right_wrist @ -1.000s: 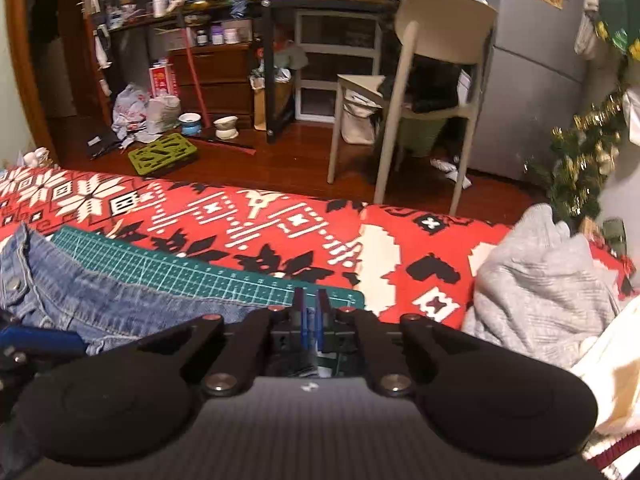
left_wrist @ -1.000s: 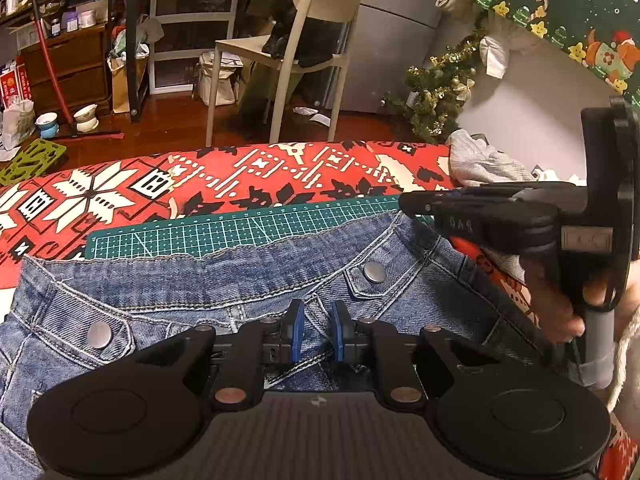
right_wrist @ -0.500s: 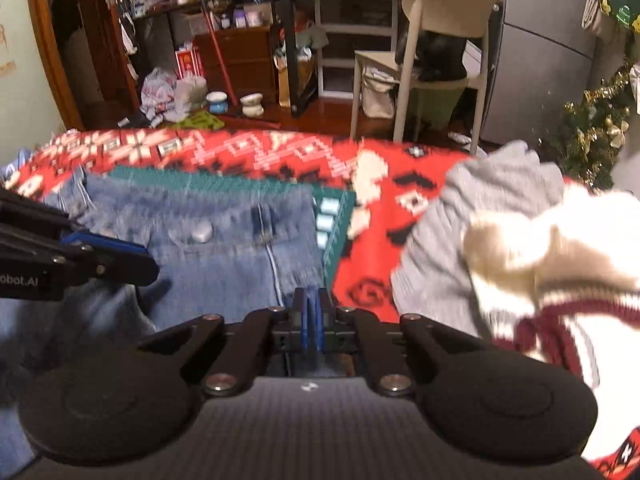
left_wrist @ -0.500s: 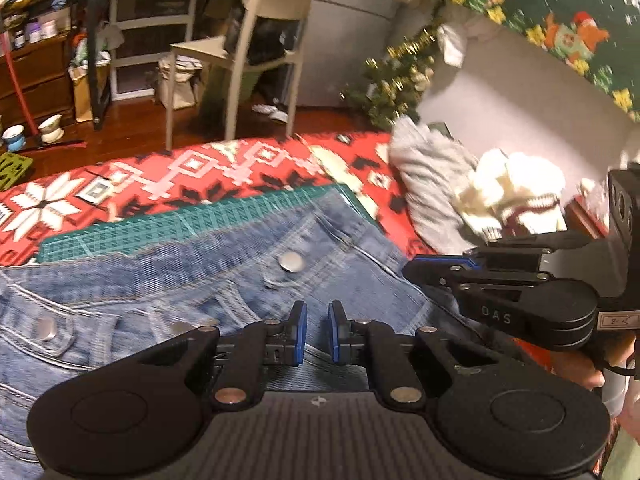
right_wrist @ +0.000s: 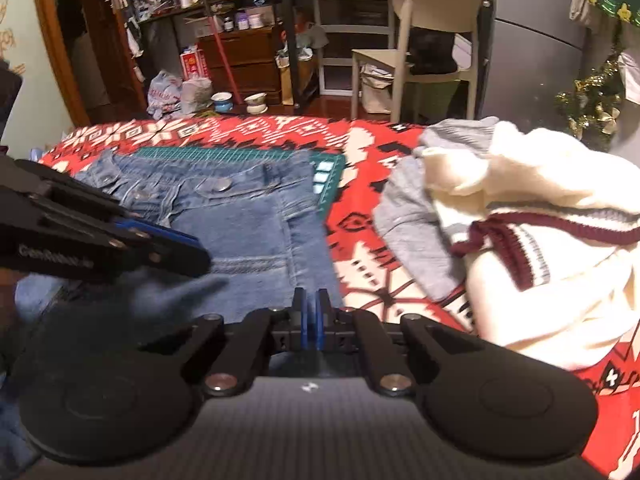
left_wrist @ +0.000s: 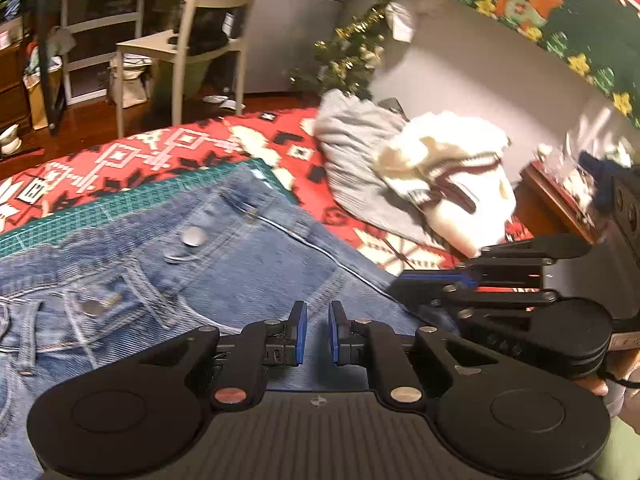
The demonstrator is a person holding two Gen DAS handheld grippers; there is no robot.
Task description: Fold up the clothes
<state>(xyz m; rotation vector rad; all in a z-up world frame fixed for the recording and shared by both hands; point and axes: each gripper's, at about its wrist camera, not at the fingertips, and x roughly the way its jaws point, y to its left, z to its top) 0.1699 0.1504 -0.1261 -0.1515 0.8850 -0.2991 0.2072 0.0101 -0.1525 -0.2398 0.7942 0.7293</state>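
Left-wrist view: my left gripper hangs over the denim garment, its blue pads a narrow gap apart with nothing pinched between them; denim shows through the gap. To its right, my right gripper lies side-on at the garment's edge.

Right-wrist view: my right gripper has its pads pressed together and holds nothing I can make out; the denim spreads ahead of it and to its left, over a green cutting mat on a red patterned cover. A grey top and a cream knit are heaped to its right.
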